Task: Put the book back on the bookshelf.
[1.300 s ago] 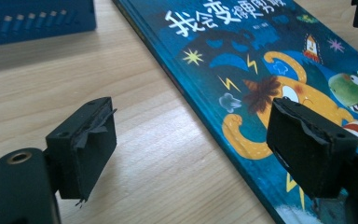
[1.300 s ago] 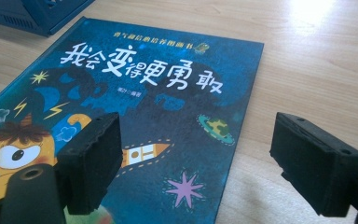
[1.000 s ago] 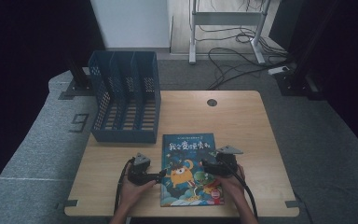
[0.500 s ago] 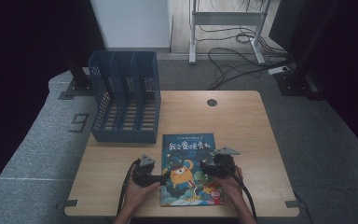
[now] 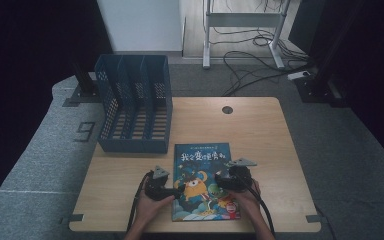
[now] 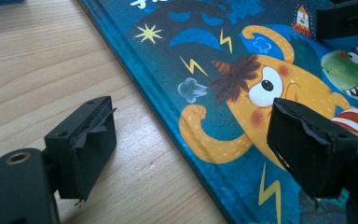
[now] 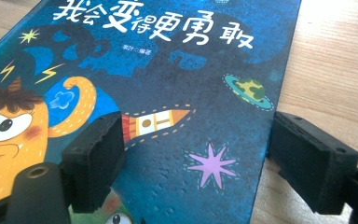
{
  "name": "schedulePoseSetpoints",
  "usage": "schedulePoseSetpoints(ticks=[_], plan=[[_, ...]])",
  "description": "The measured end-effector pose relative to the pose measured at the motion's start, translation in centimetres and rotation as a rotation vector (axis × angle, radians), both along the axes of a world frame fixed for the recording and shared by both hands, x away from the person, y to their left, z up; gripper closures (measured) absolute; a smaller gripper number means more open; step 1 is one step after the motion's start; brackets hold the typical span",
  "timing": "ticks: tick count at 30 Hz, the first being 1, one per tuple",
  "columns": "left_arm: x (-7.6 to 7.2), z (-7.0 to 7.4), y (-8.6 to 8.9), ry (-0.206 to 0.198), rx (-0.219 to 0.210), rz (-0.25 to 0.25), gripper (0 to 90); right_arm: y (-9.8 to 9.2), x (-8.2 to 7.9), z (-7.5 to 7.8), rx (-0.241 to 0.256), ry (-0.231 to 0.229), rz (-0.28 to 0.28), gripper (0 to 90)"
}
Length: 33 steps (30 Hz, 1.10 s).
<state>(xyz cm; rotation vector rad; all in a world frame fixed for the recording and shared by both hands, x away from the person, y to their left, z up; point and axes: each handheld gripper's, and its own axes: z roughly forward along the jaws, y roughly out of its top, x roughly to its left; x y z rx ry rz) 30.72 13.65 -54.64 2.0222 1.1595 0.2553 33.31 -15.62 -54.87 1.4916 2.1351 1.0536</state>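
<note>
A blue picture book (image 5: 202,180) is laid flat near the table (image 5: 260,130) front edge. The left gripper (image 6: 191,154) and right gripper (image 7: 196,154) are spread astride opposite edges. The thin cover could slip if pinched shallowly.

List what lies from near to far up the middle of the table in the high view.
Picture book → round cable hole in the table → floor cables → white desk frame.
</note>
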Motion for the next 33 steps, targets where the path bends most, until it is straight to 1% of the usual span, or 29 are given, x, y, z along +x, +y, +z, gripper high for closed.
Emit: schedulePoseSetpoints(ticks=[1,2,3,4,5,6,7,8,10,11,12,13,17,18,19,20,23,29,30,31,32,33], plan=[[0.0,0.0,0.0,0.000,0.000,-0.002,15.5,0.0,0.0,0.0,0.004,0.004,-0.004,18.6],[0.0,0.0,-0.1,0.002,-0.006,-0.014,15.5,0.0,-0.2,0.1,0.007,0.009,-0.012,22.1],[0.0,0.0,-0.1,0.002,-0.006,-0.014,15.5,0.0,-0.2,0.1,0.007,0.009,-0.012,22.1],[-0.1,0.0,-0.3,0.001,-0.007,-0.022,15.6,0.1,-0.4,0.2,0.041,0.025,0.000,25.2],[-0.1,0.0,-0.3,0.001,-0.007,-0.022,13.6,0.1,-0.4,0.2,0.041,0.025,0.000,25.2],[-0.1,0.0,-0.4,-0.011,0.028,-0.001,13.6,0.3,-0.5,0.3,0.056,0.031,0.015,26.1],[-0.2,0.0,-0.4,-0.013,0.041,0.000,14.5,0.7,-0.7,0.3,0.047,0.031,0.029,25.8],[-0.1,0.0,-0.2,-0.009,0.025,0.001,14.7,1.2,-0.8,0.3,0.015,0.024,0.028,24.9],[-0.1,0.0,-0.2,-0.006,0.022,-0.001,14.8,1.3,-0.8,0.3,0.013,0.026,0.026,24.4],[-0.1,0.0,-0.2,-0.007,0.023,-0.001,14.9,1.2,-0.8,0.3,0.020,0.030,0.026,24.3],[-0.1,0.0,-0.2,-0.009,0.025,0.000,14.8,0.9,-0.7,0.4,0.047,0.038,0.028,24.3],[-0.1,0.0,-0.2,-0.009,0.025,0.000,14.8,0.8,-0.6,0.4,0.063,0.038,0.028,24.3],[-0.2,0.0,-0.2,-0.012,0.030,-0.002,14.9,0.7,-0.4,0.3,0.082,0.033,0.025,23.8],[-0.2,0.0,-0.3,-0.016,0.039,-0.004,15.2,0.6,-0.3,0.3,0.085,0.032,0.024,23.5],[-0.2,0.0,-0.3,-0.016,0.039,-0.004,15.6,0.6,-0.3,0.3,0.085,0.032,0.024,23.5],[-0.2,0.0,-0.3,-0.021,0.050,-0.003,16.0,0.6,-0.2,0.2,0.095,0.034,0.019,23.3],[-0.3,0.0,-0.4,-0.023,0.054,0.000,16.3,0.5,-0.1,0.1,0.110,0.036,0.014,23.7],[-0.4,0.0,-0.6,-0.033,0.075,0.004,17.3,0.2,0.0,0.3,0.152,0.051,0.006,24.1],[-0.4,0.0,-0.6,-0.032,0.074,0.006,17.9,0.1,0.0,0.4,0.164,0.050,0.007,24.3],[-0.4,0.0,-0.6,-0.030,0.073,0.011,17.9,0.1,0.0,0.4,0.164,0.050,0.007,24.3],[-0.3,0.1,-0.5,-0.028,0.071,0.012,19.9,-0.1,0.0,0.6,0.184,0.057,0.003,24.6],[-0.3,0.1,-0.5,-0.028,0.071,0.012,19.9,-0.2,0.0,0.6,0.192,0.060,0.002,24.7]])
